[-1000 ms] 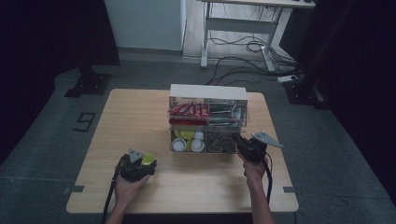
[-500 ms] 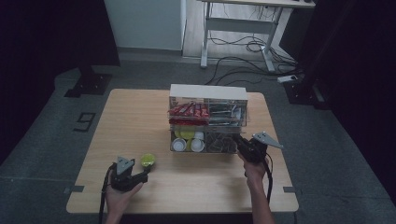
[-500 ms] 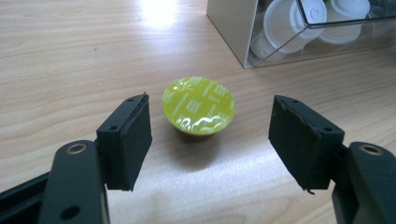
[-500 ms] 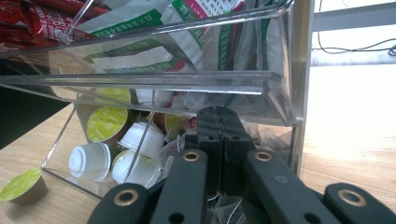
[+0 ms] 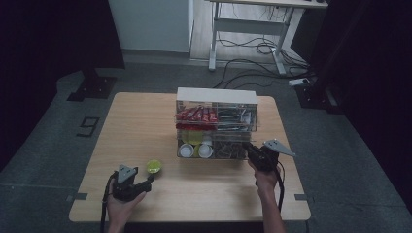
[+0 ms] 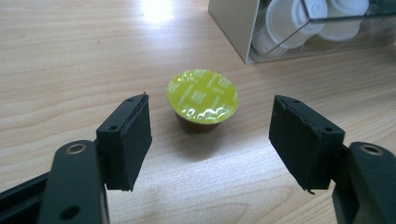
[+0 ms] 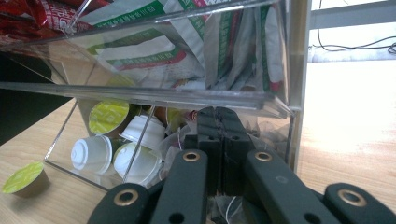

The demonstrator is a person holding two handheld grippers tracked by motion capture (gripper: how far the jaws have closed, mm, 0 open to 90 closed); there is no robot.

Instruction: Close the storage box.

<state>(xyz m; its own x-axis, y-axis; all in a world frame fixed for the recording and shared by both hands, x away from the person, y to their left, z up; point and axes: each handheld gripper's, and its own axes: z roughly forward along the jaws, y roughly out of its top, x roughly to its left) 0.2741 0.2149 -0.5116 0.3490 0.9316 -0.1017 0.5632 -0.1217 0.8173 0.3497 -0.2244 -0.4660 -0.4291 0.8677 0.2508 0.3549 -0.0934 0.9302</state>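
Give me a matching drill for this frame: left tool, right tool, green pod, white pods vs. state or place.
1 left tool
2 right tool
3 green pod
4 white pods

a in the organizer's bottom compartment
b jaws shut
c jaws open
d alone on the table

Pairs: 1-c, 2-b, 3-d, 4-a

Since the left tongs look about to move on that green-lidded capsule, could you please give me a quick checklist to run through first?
1. Left tongs open: ok.
2. Round green-foil-lidded coffee capsule upright on the wooden table: ok.
3. Capsule between the jaws: not ok, it sits just beyond them.
4. Capsule clear of the clear acrylic organiser box: ok.
5. Right tongs shut at the box's lower compartment: ok.
6. Right tongs holding anything: cannot tell.
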